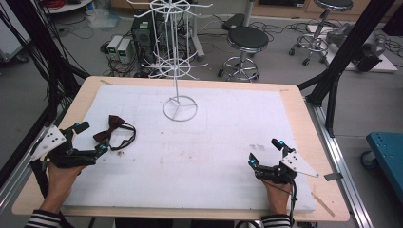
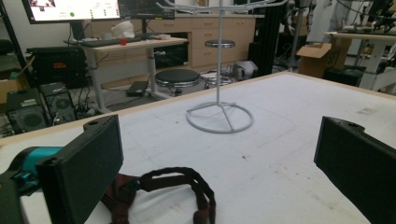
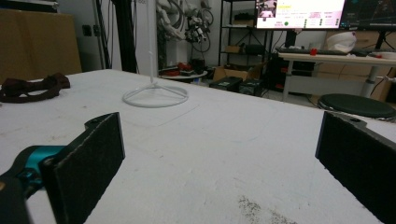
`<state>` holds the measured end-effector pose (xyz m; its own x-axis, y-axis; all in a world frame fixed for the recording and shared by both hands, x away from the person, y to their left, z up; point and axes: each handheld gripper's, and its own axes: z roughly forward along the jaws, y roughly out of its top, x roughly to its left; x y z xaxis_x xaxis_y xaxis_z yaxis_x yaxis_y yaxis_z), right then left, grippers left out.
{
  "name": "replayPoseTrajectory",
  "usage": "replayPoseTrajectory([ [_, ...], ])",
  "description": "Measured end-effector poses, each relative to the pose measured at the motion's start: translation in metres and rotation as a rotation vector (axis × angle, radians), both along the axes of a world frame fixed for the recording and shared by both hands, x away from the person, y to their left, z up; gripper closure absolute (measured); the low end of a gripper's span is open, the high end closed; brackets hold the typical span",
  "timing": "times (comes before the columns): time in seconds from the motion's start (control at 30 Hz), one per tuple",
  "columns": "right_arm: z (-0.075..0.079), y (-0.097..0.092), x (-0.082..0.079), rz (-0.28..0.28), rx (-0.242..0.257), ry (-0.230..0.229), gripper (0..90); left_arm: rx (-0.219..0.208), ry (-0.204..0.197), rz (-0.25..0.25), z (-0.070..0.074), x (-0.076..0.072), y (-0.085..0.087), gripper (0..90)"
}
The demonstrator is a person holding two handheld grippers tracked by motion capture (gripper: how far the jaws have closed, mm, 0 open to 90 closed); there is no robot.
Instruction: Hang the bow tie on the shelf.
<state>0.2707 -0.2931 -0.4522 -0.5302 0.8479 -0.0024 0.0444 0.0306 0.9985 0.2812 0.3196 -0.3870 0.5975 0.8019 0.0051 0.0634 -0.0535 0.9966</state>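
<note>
White mat: maroon bow tie [image 1: 110, 129] (looped strap).

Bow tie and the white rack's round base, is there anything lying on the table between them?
Nothing: in the high view the white mat is bare between the bow tie and the rack base.
</note>
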Motion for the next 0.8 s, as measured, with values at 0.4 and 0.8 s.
replayPoseTrajectory([
  [0.4, 0.0, 0.0, 0.0, -0.001, 0.001, 0.001, 0.5, 0.112, 0.064, 0.013, 0.026, 0.019, 0.004, 1.7],
  [0.8, 0.0, 0.0, 0.0, -0.001, -0.001, 0.002, 0.5, 0.223, 0.174, 0.026, 0.037, 0.044, 0.001, 1.7],
])
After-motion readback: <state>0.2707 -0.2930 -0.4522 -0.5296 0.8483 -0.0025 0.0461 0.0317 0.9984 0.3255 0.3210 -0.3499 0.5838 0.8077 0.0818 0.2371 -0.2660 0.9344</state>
